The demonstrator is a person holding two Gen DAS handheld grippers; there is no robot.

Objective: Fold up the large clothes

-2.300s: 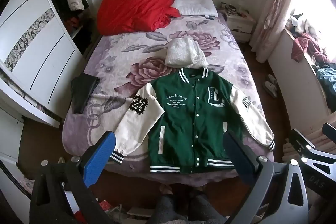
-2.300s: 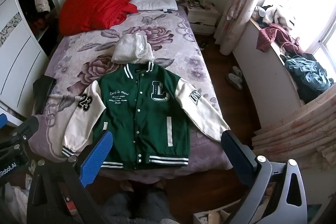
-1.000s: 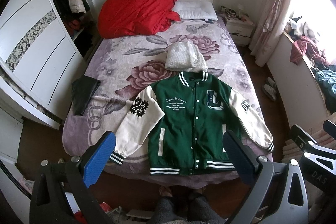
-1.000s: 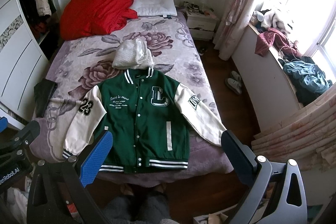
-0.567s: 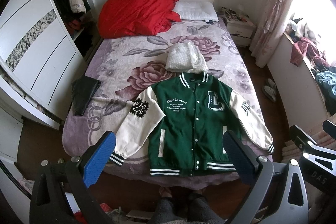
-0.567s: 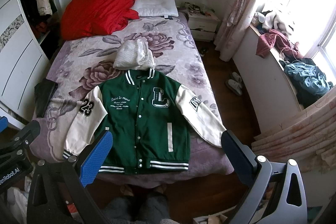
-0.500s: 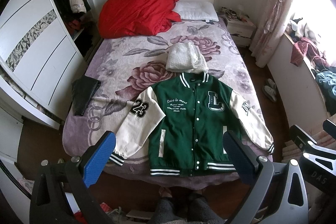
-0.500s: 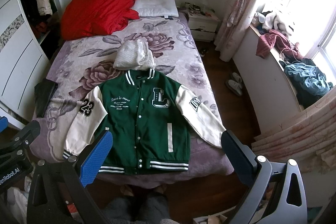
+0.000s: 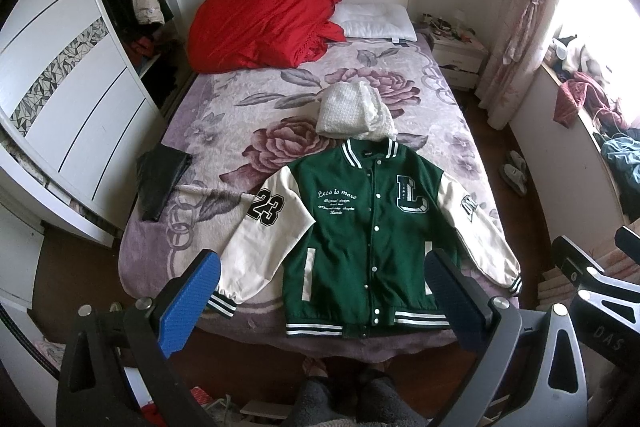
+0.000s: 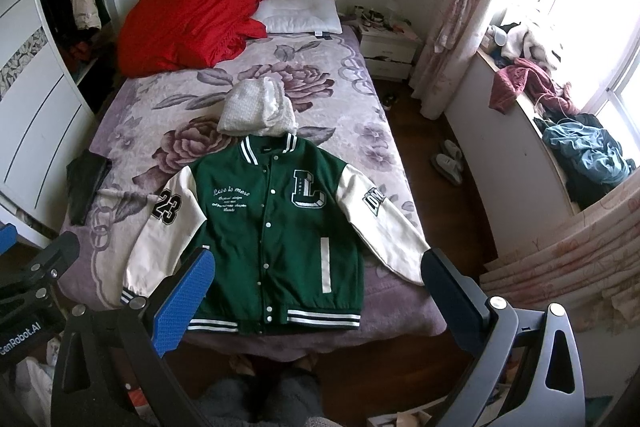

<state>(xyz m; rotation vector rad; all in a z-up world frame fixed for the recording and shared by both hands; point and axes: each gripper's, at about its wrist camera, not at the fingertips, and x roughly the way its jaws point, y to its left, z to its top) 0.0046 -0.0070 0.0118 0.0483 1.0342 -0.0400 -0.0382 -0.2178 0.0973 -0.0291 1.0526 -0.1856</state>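
A green varsity jacket with cream sleeves lies flat and buttoned, front up, at the foot of the bed; it also shows in the right wrist view. Its sleeves spread out to both sides. My left gripper is open and empty, held high above the bed's foot edge. My right gripper is open and empty too, at a similar height to the right. Neither touches the jacket.
A folded white knit garment lies just beyond the jacket's collar. A red duvet and a pillow are at the headboard. A black item lies at the bed's left edge. A wardrobe stands left; a cluttered windowsill right.
Both views have drifted slightly; the jacket sits a little lower in frame than 1 second ago. The jacket has not been touched and both grippers stay open.
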